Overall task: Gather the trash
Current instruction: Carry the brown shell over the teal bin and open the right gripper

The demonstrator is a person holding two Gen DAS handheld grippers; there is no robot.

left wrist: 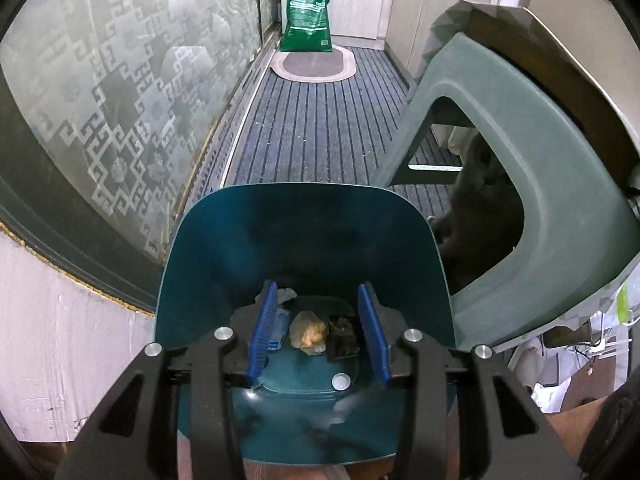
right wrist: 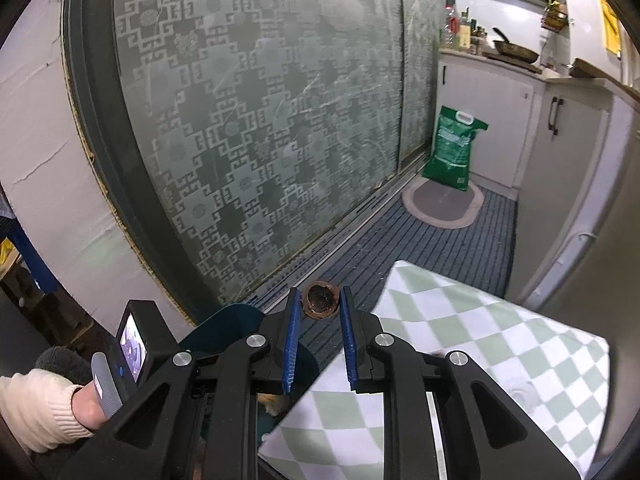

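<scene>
Trash in dustpan (left wrist: 308, 332): three pieces lying side by side on the floor of the teal dustpan (left wrist: 224, 248), between the left tongs (left wrist: 318, 336); shown plainly in the left wrist view only.
Crumpled wrapper (left wrist: 307, 333): pale, translucent, wadded round something yellowish; middle of the row; no clear long axis.
Dark scrap (left wrist: 343, 336): brown-black, rough, boxy; just right of the wrapper, near the right blue pad.
Pale blue piece (left wrist: 280, 326): thin, partly hidden behind the left blue pad; too little visible to tell its shape.
Round husk (right wrist: 320, 303): seen in the right wrist view only; brown rim, blackened hollow inside, like a small cup, with the hollow facing the camera; round, so no long axis.
Husk location: at the tips of the right tongs (right wrist: 320, 306), over the striped mat (right wrist: 440, 256) beside the door track.
Left tongs: spread apart, gripping nothing, blue pads either side of the trash row.
Right tongs: narrowly parted, pads flanking the husk; cannot tell whether pinching it or only framing it.
Dustpan in right view: only a teal edge (right wrist: 236, 320) at lower left.
Left view only: green-grey stool (left wrist: 520, 152) tilted at right.
Right view only: checked cloth surface (right wrist: 460, 360), the person's sleeved hand (right wrist: 86, 404), kitchen worktop (right wrist: 520, 66) with a pan.
Both views: patterned glass door (right wrist: 260, 120), green bag (right wrist: 454, 148) standing upright on an oval rug (right wrist: 440, 208).
</scene>
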